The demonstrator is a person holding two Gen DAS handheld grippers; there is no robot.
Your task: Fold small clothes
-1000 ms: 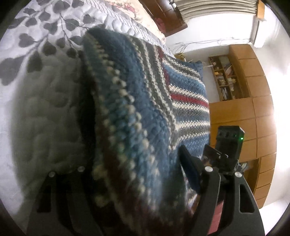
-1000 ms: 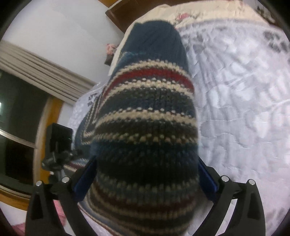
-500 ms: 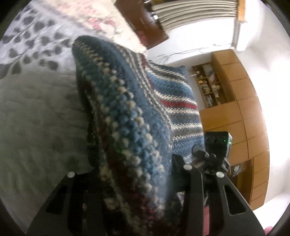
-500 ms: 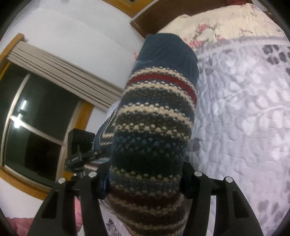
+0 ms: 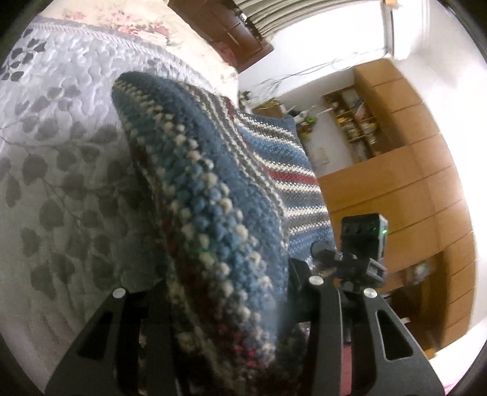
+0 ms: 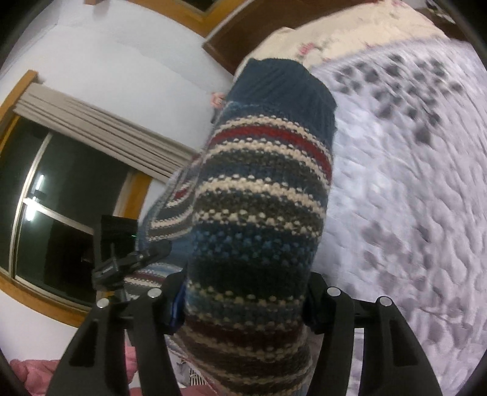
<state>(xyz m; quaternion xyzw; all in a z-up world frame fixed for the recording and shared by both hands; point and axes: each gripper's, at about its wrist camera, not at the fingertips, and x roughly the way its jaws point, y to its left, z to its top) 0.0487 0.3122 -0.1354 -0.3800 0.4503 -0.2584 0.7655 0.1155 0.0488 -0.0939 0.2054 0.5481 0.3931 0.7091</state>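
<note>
A small knitted striped sweater (image 5: 213, 195), blue with white, grey and red bands, hangs stretched in the air between both grippers above the bed. My left gripper (image 5: 225, 304) is shut on one end of it, the thick knit bunched between the black fingers. My right gripper (image 6: 246, 307) is shut on the other end of the sweater (image 6: 261, 195); its dark blue ribbed hem points away toward the pillows. The right gripper's body (image 5: 362, 240) shows past the fabric in the left wrist view, and the left gripper's body (image 6: 118, 246) in the right wrist view.
Below lies a bed with a white quilted cover (image 5: 61, 170) printed with grey leaves, and floral pillows (image 5: 137, 27) at its head. Wooden wardrobes and shelves (image 5: 401, 170) stand on one side, a dark window with a blind (image 6: 61, 170) on the other. Pink cloth (image 6: 33, 374) lies low.
Both grippers have risen and tilted up with the sweater held between them, so more wall, window and wardrobe show. The grip on each end stays the same.
</note>
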